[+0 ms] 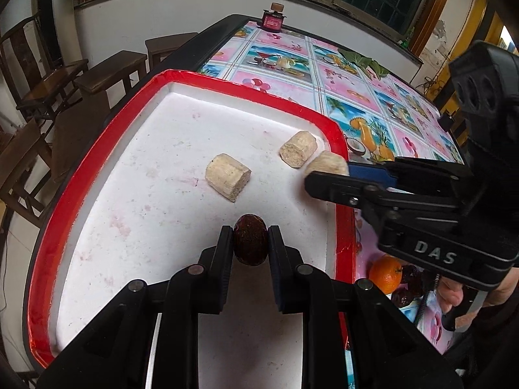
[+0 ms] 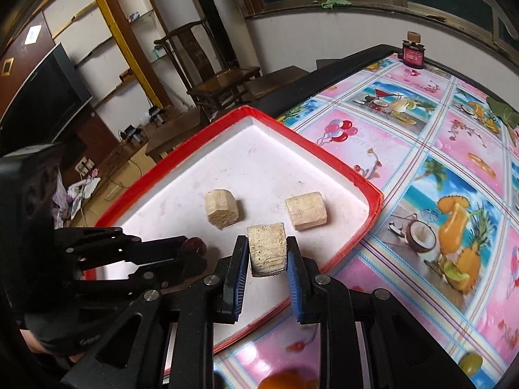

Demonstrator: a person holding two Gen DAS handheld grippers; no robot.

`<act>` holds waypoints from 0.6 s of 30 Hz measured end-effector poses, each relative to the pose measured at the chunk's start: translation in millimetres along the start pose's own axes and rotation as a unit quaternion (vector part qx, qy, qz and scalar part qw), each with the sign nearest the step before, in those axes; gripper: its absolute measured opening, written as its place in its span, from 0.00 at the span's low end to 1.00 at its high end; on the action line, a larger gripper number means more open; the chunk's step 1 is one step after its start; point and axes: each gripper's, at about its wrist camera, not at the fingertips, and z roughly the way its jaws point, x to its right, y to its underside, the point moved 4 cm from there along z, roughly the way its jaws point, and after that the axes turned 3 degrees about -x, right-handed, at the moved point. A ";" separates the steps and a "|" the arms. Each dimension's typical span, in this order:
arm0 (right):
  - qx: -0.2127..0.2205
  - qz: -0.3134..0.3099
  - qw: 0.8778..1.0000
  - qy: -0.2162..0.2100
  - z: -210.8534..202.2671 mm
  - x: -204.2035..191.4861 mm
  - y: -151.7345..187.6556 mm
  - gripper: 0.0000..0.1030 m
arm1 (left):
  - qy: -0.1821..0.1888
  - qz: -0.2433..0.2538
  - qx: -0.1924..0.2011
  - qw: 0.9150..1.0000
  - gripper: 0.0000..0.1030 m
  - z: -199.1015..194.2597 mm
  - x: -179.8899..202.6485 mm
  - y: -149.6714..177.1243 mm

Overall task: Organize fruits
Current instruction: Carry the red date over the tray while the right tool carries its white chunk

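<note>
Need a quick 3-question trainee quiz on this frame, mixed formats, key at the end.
1. What do the left tongs hold?
2. True or false: the right tongs are empty.
3. How many pale chunks lie loose in the red-rimmed tray? A) one B) two C) four

Key:
1. A dark brown fruit, pinched between the pads.
2. False: they grip a pale chunk.
3. B: one chunk and another rest on the tray floor.
</note>
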 end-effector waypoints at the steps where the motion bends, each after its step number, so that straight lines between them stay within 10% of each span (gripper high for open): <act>1: -0.003 -0.006 1.000 0.005 3.8 0.5 -0.1 0.22 | 0.001 0.002 0.001 1.000 0.18 0.3 1.1 0.1; 18: -0.004 -0.024 0.999 0.024 22.8 10.5 -1.6 0.22 | 0.006 0.015 -0.004 1.000 0.19 8.5 9.0 2.3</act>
